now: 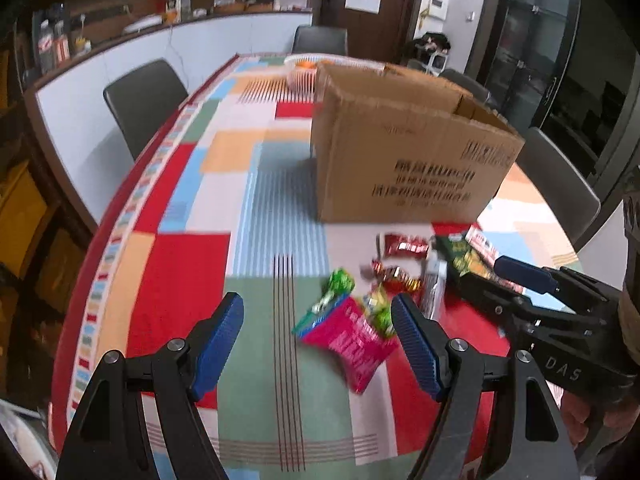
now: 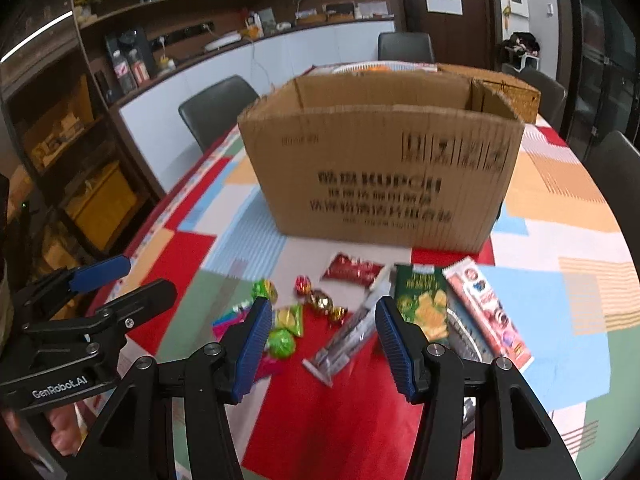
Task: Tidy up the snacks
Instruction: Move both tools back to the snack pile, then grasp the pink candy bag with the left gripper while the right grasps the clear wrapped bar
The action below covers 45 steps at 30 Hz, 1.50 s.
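An open cardboard box [image 1: 408, 148] stands on the table; it also shows in the right wrist view [image 2: 380, 168]. Snacks lie in front of it: a pink packet [image 1: 352, 340], green candies [image 2: 280, 340], gold and red candies [image 2: 320, 300], a red packet [image 2: 352, 270], a silver wrapper [image 2: 344, 344], a green chip bag [image 2: 424, 304] and a white-red pack [image 2: 488, 312]. My left gripper [image 1: 318, 344] is open above the pink packet. My right gripper [image 2: 320, 352] is open above the silver wrapper. Each gripper shows in the other's view, the right [image 1: 500, 280] and the left [image 2: 120, 280].
The table has a colourful patchwork cloth [image 1: 248, 208]. Dark chairs [image 1: 144, 100] stand around it. A white basket [image 1: 304, 72] sits behind the box. A counter and shelves run along the left wall.
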{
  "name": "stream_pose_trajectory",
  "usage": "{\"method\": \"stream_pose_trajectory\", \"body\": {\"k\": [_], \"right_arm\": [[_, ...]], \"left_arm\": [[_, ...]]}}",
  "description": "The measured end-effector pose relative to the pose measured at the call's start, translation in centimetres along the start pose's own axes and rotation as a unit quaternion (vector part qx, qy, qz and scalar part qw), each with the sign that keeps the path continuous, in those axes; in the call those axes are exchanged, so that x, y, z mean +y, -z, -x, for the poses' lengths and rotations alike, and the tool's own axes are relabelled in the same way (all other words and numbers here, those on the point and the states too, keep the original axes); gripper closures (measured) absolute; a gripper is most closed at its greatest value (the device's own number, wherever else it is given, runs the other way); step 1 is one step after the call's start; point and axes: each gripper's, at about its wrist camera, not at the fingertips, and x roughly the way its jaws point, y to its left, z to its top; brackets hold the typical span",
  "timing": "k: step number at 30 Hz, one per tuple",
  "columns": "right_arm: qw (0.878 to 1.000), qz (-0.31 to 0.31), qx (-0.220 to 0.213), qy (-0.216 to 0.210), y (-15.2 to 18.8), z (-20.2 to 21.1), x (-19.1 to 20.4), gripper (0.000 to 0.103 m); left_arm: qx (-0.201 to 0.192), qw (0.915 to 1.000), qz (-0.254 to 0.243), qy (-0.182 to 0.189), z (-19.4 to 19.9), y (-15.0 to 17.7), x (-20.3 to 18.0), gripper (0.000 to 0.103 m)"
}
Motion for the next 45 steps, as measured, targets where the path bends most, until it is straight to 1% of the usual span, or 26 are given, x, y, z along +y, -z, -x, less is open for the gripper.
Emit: {"method": "stream_pose_trajectory", "body": {"k": [8,10,15,18,21,25,26,28,35,40,42,45], "right_arm": [[0.999,-0.01,0.035,0.01,1.2,-2.2,-0.4,0.048],[0.999,-0.015,0.043,0.013,1.3,-2.9,-0.7,0.048],[0.998,-0.026,0.057,0.014,1.7,-4.1,-1.3,0.048],[0.997,-0.03,0.063,0.015,1.8,-4.7,-1.6,0.048],[0.997,-0.036,0.068,0.014,1.9,-5.3,-1.8,0.048],[0.996,-0.043,0.074,0.008,1.9,-6.1,-2.0,0.049],[0.996,-0.043,0.075,0.008,1.9,-6.3,-2.0,0.052],[0.996,-0.042,0.077,0.01,1.8,-6.7,-1.9,0.053],[0.995,-0.049,0.081,0.011,1.6,-7.9,-2.0,0.058],[0.995,-0.045,0.09,0.025,1.5,-8.9,-1.7,0.062],[0.994,-0.041,0.095,0.03,1.6,-9.3,-1.5,0.064],[0.994,-0.036,0.096,0.032,1.5,-9.6,-1.1,0.065]], "left_arm": [[0.053,0.9983,0.02,0.013,-3.5,1.6,0.7,0.027],[0.063,0.9975,0.026,0.021,-4.2,1.8,0.7,0.028],[0.084,0.9954,0.035,0.028,-6.1,2.3,0.6,0.028],[0.092,0.9938,0.045,0.043,-6.7,2.3,0.7,0.029],[0.097,0.9926,0.053,0.05,-7.3,2.2,0.7,0.029],[0.112,0.9881,0.072,0.077,-8.3,2.1,0.7,0.032],[0.114,0.9874,0.075,0.08,-8.5,2.1,0.7,0.033],[0.118,0.9866,0.078,0.081,-8.9,2.0,0.6,0.035],[0.114,0.9875,0.078,0.075,-9.3,1.5,0.4,0.037],[0.117,0.9878,0.077,0.068,-9.3,1.5,0.5,0.04],[0.119,0.9878,0.076,0.066,-9.3,1.5,0.5,0.04],[0.12,0.9875,0.079,0.065,-9.3,1.6,0.6,0.04]]}}
